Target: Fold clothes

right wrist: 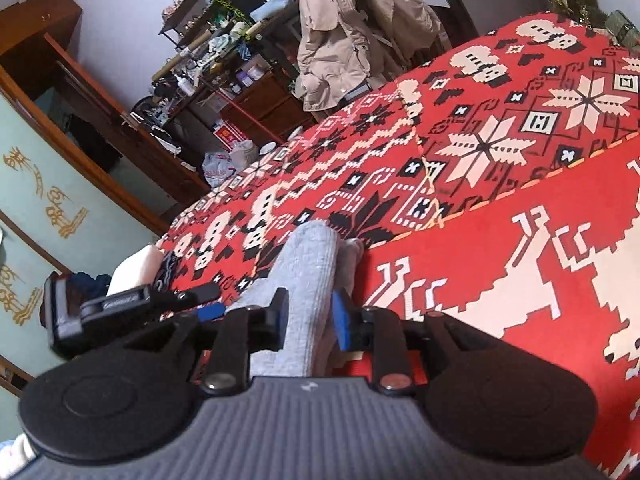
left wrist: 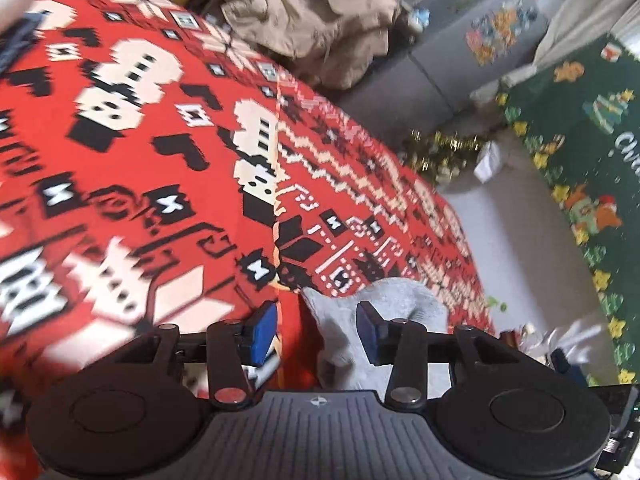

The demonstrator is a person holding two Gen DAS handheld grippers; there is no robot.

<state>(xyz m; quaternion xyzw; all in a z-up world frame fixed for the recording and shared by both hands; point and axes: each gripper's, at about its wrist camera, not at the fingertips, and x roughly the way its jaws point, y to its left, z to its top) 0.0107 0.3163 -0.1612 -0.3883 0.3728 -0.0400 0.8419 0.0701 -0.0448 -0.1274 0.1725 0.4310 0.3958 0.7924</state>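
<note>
your left wrist view smears the red patterned woven blanket [left wrist: 168,128] with motion blur. the soft grey knit garment [left wrist: 360,320] runs out of sight under the left gripper [left wrist: 318,330], and in your right view beneath the right gripper [right wrist: 310,316].

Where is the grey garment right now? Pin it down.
The grey garment lies on the red patterned blanket, clamped in the right gripper; in the left wrist view it sits by the left gripper.

one grey sock [right wrist: 308,280], one red patterned blanket [right wrist: 500,128], one beige coat [right wrist: 344,36], two grippers
</note>
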